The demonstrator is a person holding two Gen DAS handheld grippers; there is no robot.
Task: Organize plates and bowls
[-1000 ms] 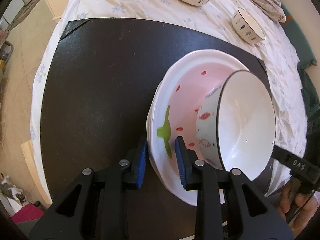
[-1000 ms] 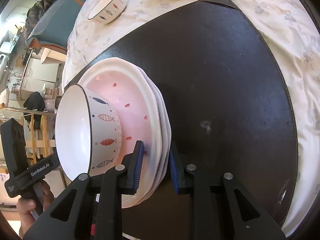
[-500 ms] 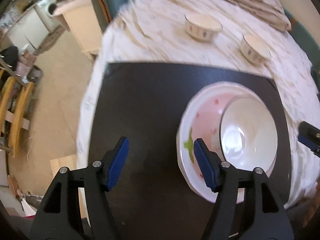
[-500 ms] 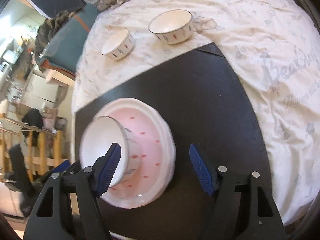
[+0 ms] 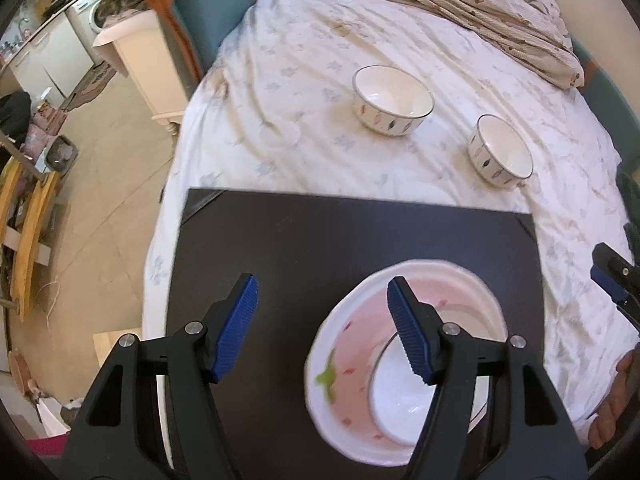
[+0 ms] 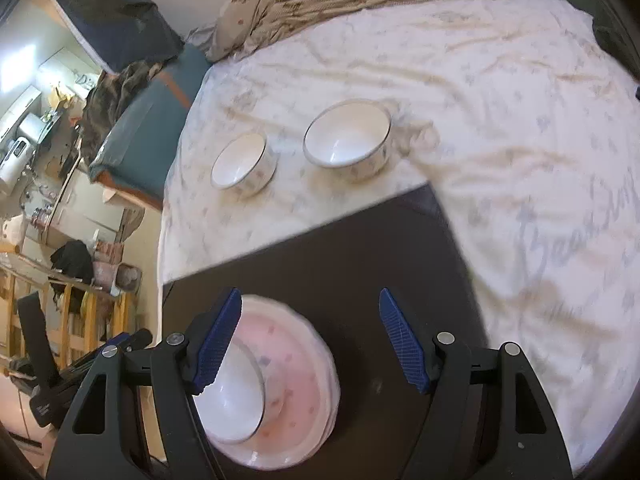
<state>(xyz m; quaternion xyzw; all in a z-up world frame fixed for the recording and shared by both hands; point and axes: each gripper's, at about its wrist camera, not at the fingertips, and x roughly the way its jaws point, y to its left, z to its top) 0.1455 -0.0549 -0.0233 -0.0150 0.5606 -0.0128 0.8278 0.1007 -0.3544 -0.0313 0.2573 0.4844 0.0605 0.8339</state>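
A stack of pink and white plates [image 5: 352,344] lies on the black mat [image 5: 320,240] with a white fish-pattern bowl [image 5: 400,404] sitting in it. The stack [image 6: 296,364] and its bowl [image 6: 232,400] also show in the right wrist view. Two more patterned bowls stand on the bed sheet beyond the mat: a larger bowl [image 5: 393,100] [image 6: 347,140] and a smaller bowl [image 5: 500,157] [image 6: 244,165]. My left gripper [image 5: 322,326] is open and empty above the stack's left side. My right gripper [image 6: 310,338] is open and empty above the stack's right side.
The mat [image 6: 360,248] lies on a bed covered by a white floral sheet [image 5: 320,92]. A beige blanket [image 5: 460,4] is bunched at the far end. The bed's left edge drops to the floor [image 5: 100,208], where a white cabinet [image 5: 148,60] stands.
Both grippers let go of the plate stack's rims, opened wide and pulled back and up. The stack with the bowl now lies flat on the mat.
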